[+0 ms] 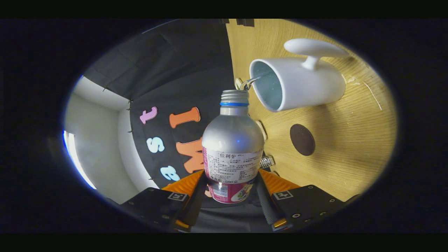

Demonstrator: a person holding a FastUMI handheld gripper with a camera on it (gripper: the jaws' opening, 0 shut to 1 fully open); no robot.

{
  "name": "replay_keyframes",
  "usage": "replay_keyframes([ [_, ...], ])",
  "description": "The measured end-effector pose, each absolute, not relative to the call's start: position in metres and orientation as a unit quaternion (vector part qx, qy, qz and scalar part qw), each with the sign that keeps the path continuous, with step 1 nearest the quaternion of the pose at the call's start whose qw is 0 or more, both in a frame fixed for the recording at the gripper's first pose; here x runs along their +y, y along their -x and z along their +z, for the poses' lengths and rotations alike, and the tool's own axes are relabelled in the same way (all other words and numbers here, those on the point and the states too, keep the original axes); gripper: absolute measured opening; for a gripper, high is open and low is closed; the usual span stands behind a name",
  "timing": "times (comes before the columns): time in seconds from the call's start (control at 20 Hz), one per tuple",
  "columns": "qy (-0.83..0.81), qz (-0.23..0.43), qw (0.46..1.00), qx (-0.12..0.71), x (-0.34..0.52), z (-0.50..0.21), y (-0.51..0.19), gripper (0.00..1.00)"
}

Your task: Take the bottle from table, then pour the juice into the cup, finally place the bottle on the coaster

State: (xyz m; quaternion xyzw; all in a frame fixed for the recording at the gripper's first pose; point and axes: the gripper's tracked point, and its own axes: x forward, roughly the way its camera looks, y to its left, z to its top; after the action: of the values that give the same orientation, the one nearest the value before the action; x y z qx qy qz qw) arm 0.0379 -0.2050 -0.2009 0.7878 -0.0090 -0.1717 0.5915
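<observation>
My gripper (231, 190) is shut on a silver bottle (232, 140) with a pink and white label, both fingers pressing its lower body. The whole view is rolled sideways, so the bottle lies tipped over toward the table. Its open threaded mouth (234, 93) points at the rim of a white cup (301, 84) with a handle, and a thin stream of liquid (250, 82) runs from the mouth into the cup. A round dark brown coaster (302, 139) lies on the wooden table beside the cup, beyond the fingers.
The wooden table (350, 147) carries the cup and the coaster. The black cloth booth wall (175, 70) rises along the table's far side, with a white wall and a lit strip (75, 154) past it. A small metallic thing (267, 161) sits by the bottle.
</observation>
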Motion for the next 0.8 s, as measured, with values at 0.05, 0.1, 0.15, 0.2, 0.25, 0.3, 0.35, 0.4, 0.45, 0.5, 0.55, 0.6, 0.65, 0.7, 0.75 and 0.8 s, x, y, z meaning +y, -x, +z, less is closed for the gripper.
replay_keyframes([
  [0.05,-0.789,-0.174,0.59,-0.011,-0.2064,-0.2018,-0.0383,0.74],
  [0.1,-0.79,-0.174,0.587,-0.011,-0.2072,-0.2012,-0.0379,0.73],
  [0.15,-0.792,-0.173,0.585,-0.013,-0.2079,-0.2006,-0.0378,0.73],
  [0.2,-0.794,-0.172,0.583,-0.014,-0.2084,-0.1995,-0.0371,0.73],
  [0.25,-0.796,-0.171,0.581,-0.016,-0.2083,-0.199,-0.0369,0.73],
  [0.3,-0.797,-0.169,0.58,-0.017,-0.2084,-0.1987,-0.0365,0.74],
  [0.35,-0.798,-0.167,0.579,-0.018,-0.208,-0.1991,-0.0376,0.74],
  [0.4,-0.799,-0.167,0.578,-0.019,-0.2086,-0.1987,-0.0392,0.74],
  [0.45,-0.8,-0.167,0.576,-0.019,-0.2078,-0.1985,-0.04,0.73],
  [0.5,-0.801,-0.166,0.574,-0.02,-0.208,-0.1971,-0.0385,0.74],
  [0.55,-0.804,-0.166,0.571,-0.021,-0.2085,-0.1964,-0.0384,0.74],
  [0.6,-0.806,-0.165,0.568,-0.022,-0.2091,-0.1956,-0.0372,0.74],
  [0.65,-0.807,-0.165,0.566,-0.023,-0.2089,-0.1956,-0.0374,0.74],
  [0.7,-0.809,-0.164,0.564,-0.023,-0.2096,-0.1954,-0.0368,0.74],
  [0.75,-0.811,-0.163,0.562,-0.023,-0.2097,-0.1954,-0.0372,0.74],
  [0.8,-0.813,-0.162,0.559,-0.024,-0.2096,-0.1943,-0.0392,0.74],
])
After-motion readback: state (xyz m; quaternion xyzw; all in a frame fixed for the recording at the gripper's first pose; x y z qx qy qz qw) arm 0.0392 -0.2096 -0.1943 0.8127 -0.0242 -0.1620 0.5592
